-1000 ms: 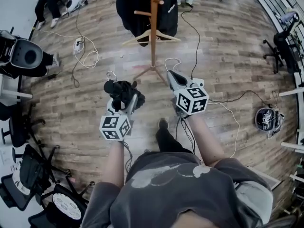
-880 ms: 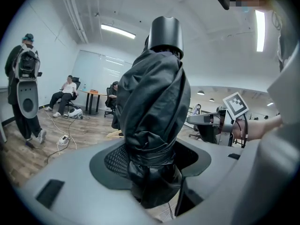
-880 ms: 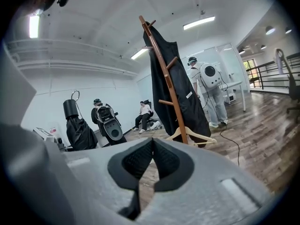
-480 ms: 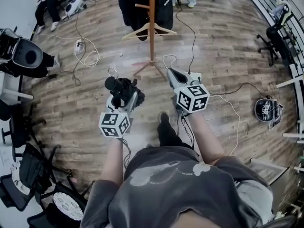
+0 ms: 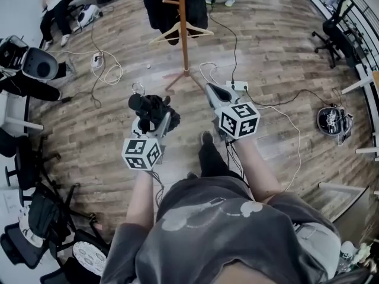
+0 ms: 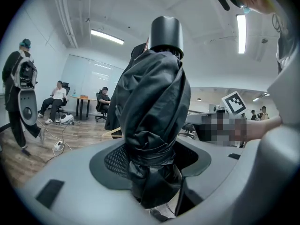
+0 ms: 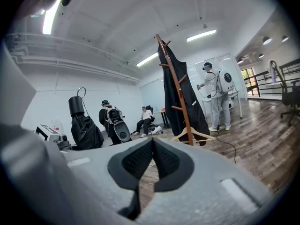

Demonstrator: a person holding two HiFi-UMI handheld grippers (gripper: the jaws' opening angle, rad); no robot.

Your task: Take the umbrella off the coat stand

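Note:
A folded black umbrella [image 5: 150, 107] with a wire loop at its top stands between the jaws of my left gripper [image 5: 155, 122]. In the left gripper view the bundled umbrella [image 6: 152, 107] fills the middle, and the left gripper [image 6: 151, 175] is shut on its lower part. The wooden coat stand [image 5: 183, 37] is further ahead on the floor, apart from both grippers. My right gripper [image 5: 213, 93] is held beside the left one, its pads together with nothing between them. In the right gripper view the right gripper [image 7: 151, 146] faces the coat stand [image 7: 180, 97], with the umbrella [image 7: 85, 128] to the left.
A black coat [image 5: 159, 5] and a wooden hanger [image 5: 179, 35] hang on the stand. Cables [image 5: 106, 70] and a power strip [image 5: 237, 86] lie on the wood floor. Office chairs [image 5: 35, 70] stand at the left, a round dark object [image 5: 331, 123] at the right. People [image 7: 216, 95] stand and sit at the back.
The coat stand has slid up and away in the head view as I back off from it. Both grippers keep their pose, the umbrella still in the left one.

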